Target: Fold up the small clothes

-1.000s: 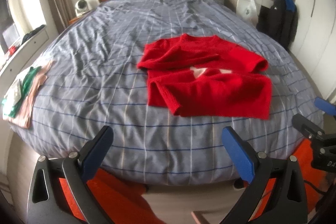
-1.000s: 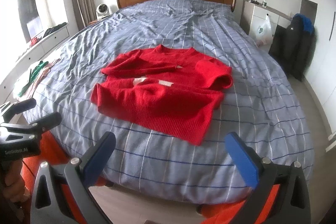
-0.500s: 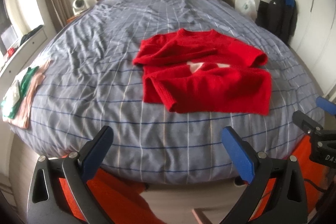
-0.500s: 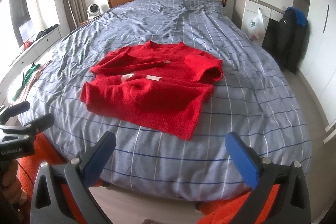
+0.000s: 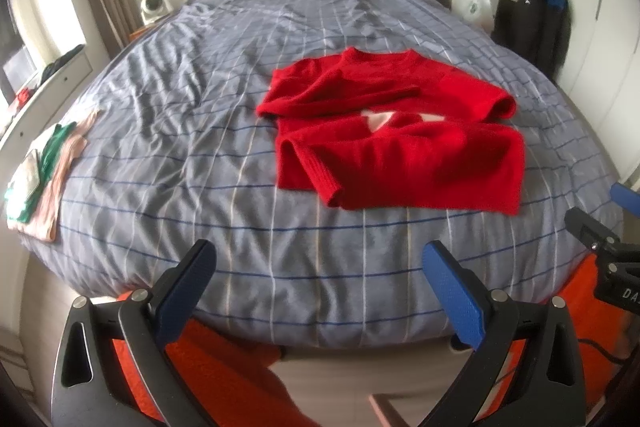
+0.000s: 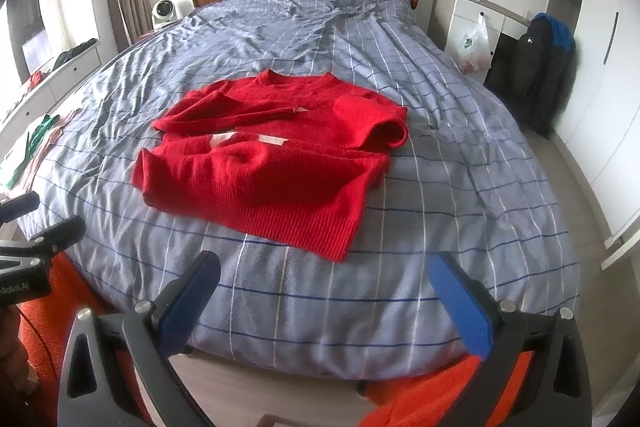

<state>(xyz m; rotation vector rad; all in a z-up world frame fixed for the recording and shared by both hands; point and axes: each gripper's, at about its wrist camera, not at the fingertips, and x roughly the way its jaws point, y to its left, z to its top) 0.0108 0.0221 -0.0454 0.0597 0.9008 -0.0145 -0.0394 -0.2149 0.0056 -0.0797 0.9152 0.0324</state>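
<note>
Sweater point(image 5: 400, 151) lying half-folded on bed point(image 5: 200, 147), sleeves crossing chest. Left gripper point(image 5: 320, 267) and right gripper point(image 6: 328, 275) hovering at bed's foot, fingers spread, gripping nothing.

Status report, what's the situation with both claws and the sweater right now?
Left claw open, empty. Right claw open, empty. Red sweater partly folded on bed, untouched. Nothing between claws and sweater.

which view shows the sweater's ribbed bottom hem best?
Right wrist. The red sweater lies flat on the bed, and its ribbed hem runs sharp and unobstructed along the near edge. In the left wrist view the hem is blurred and the ribbing barely readable.
</note>
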